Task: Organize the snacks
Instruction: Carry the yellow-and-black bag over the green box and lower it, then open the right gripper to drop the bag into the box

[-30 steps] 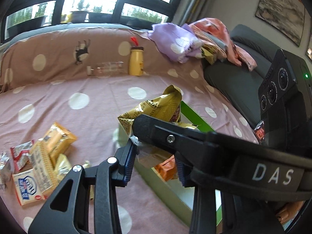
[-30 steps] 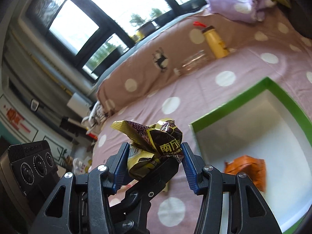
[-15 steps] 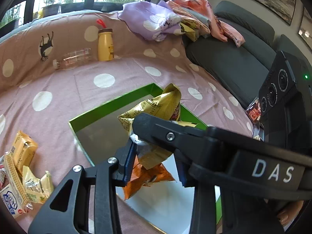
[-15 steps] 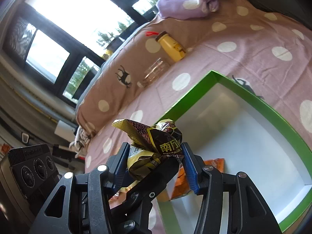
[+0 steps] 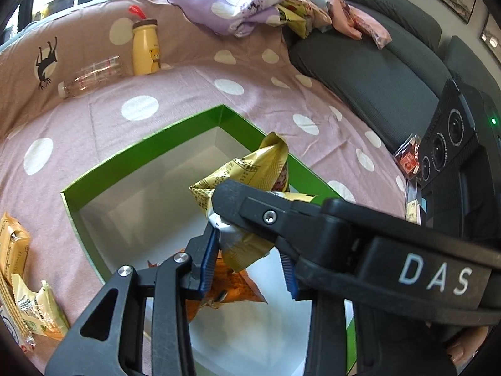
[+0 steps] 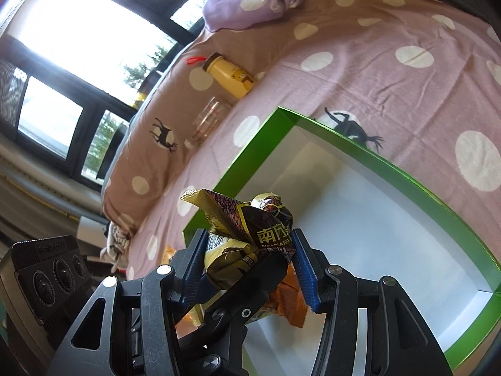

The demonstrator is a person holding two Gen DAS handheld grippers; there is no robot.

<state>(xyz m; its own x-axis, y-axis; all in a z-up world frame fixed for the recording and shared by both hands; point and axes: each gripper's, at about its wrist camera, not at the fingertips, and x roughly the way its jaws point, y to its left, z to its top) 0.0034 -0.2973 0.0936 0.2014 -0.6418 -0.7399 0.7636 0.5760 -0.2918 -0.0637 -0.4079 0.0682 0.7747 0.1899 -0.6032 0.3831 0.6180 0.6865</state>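
Both grippers are shut on one crumpled yellow snack packet (image 5: 250, 175), held together over the green-rimmed white box (image 5: 150, 138). In the left wrist view my left gripper (image 5: 250, 260) pinches its lower end, and the right gripper's black arm crosses in front. In the right wrist view my right gripper (image 6: 250, 250) clamps the packet (image 6: 250, 222), which shows a dark printed face, above the box (image 6: 407, 172). An orange snack packet (image 5: 231, 288) lies on the box floor below; it also shows in the right wrist view (image 6: 288, 300).
Several loose snack packets (image 5: 18, 269) lie on the pink dotted bedspread left of the box. A yellow bottle (image 5: 144, 47) and a clear bottle (image 5: 90, 75) stand and lie at the back. A dark sofa (image 5: 369, 72) with piled cloths (image 5: 238, 3) is at the right.
Both grippers, still joined on the yellow packet, have moved right from over the bedspread to above the box, and the orange packet has come into view below.
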